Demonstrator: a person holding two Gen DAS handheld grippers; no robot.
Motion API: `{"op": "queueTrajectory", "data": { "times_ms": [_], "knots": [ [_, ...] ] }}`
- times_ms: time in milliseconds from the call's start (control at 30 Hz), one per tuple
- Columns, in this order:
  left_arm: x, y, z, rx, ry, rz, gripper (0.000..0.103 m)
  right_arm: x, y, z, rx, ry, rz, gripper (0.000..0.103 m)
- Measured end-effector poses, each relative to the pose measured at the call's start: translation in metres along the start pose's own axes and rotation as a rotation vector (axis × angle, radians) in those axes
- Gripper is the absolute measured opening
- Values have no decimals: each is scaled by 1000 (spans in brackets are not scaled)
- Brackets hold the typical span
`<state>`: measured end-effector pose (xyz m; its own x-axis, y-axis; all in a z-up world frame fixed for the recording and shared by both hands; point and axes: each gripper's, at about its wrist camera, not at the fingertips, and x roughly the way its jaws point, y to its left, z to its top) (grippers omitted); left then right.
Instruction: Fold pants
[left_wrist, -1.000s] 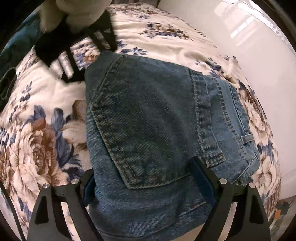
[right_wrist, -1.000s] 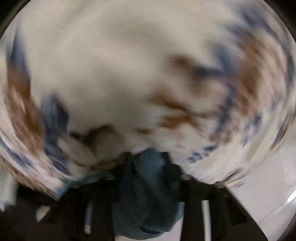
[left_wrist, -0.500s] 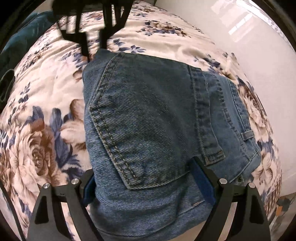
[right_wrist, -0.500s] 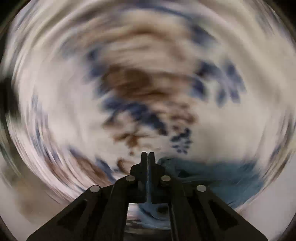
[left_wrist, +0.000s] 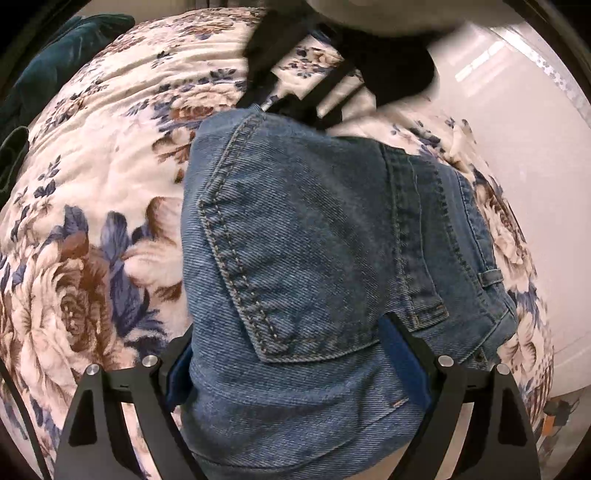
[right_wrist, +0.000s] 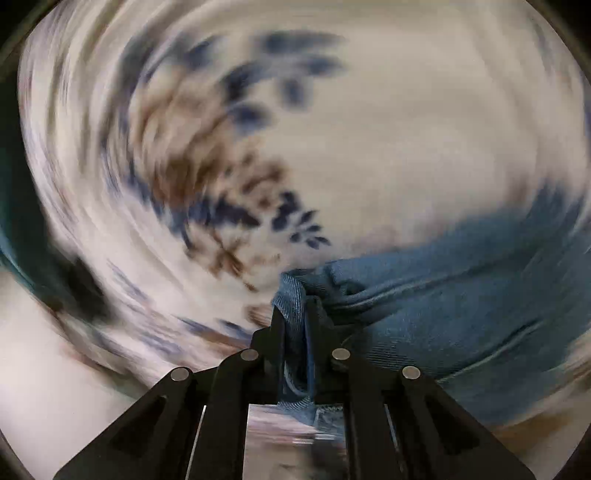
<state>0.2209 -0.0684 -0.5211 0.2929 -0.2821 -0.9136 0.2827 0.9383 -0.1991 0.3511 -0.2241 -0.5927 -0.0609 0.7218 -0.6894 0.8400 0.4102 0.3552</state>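
I looked down through the left wrist camera and saw the pants (left_wrist: 325, 258), blue jeans already folded into a thick bundle, lying on the bedspread (left_wrist: 92, 206) with the big brown and blue flowers; a back pocket with pale double stitching faced up, and a belt loop showed at the right edge of the bundle; the near end of the bundle sat between the two fingers of my left gripper (left_wrist: 295, 362); its jaws stood wide, one blue pad at each side of the denim, and I could not tell whether the pads really pressed on the cloth or only stood beside it; at the far corner of the bundle I saw the right gripper (left_wrist: 295, 107), dark and blurred, coming down from the top of the picture; a dark green cloth (left_wrist: 55, 74) lay at the upper left edge of the bed, and a pale glossy floor (left_wrist: 517, 155) was at the right; in the right wrist camera nearly everything was smeared, the flowers of the bedspread (right_wrist: 221, 184) in a swirl; the fingers of my right gripper (right_wrist: 293, 321) were narrow, they had just been closing, and a fold of the pants (right_wrist: 443, 302) was pinched between them; the rest of the denim ran off to the right.
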Motion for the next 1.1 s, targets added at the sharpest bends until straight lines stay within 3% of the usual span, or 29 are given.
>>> {"op": "queueTrajectory", "data": {
  "times_ms": [67, 100, 133, 200, 233, 267, 300, 400, 533, 600, 667, 733, 833, 900, 933, 1033, 1100],
  "knots": [
    [0, 7, 0, -15, 20, -27, 88, 9, -27, -2, 81, 26, 207, 10],
    [-2, 10, -1, -21, 23, -42, 88, 14, -29, -5, 39, 55, 270, 10],
    [-8, 17, -1, -34, 22, -59, 88, 11, -19, -8, -64, 59, 228, 13],
    [-23, 29, 0, -62, 12, -87, 89, -9, 17, -28, -371, -10, 52, 40],
    [-30, 37, 1, -79, 12, -107, 90, -19, 27, -37, -463, -39, -6, 72],
    [-40, 49, 6, -110, 13, -144, 90, -30, 38, -47, -540, -71, -53, 82],
    [-48, 60, 12, -137, 12, -170, 90, -46, 44, -59, -640, -125, -119, 82],
    [-52, 104, 43, -275, 62, -261, 90, -78, 37, -74, -759, -234, -268, 82],
    [1, 178, 97, -619, 240, -460, 90, -117, -16, -67, -708, -347, -387, 82],
    [30, 192, 120, -688, 339, -491, 90, -118, -42, -66, -663, -419, -463, 82],
    [55, 188, 146, -662, 430, -469, 90, -121, -69, -66, -617, -464, -504, 82],
    [85, 166, 171, -556, 571, -418, 90, -118, -94, -65, -572, -486, -527, 82],
    [120, 138, 180, -433, 762, -332, 89, -117, -122, -64, -523, -483, -481, 82],
    [139, 122, 178, -376, 864, -284, 69, -118, -133, -61, -494, -478, -433, 82],
    [144, 117, 177, -356, 885, -236, 38, -118, -136, -58, -485, -479, -422, 82],
    [138, 98, 187, -234, 853, -124, 27, -122, -143, -48, -467, -474, -384, 82],
    [124, 63, 197, 42, 779, 21, 23, -127, -145, -45, -470, -495, -399, 82]
  ]
}}
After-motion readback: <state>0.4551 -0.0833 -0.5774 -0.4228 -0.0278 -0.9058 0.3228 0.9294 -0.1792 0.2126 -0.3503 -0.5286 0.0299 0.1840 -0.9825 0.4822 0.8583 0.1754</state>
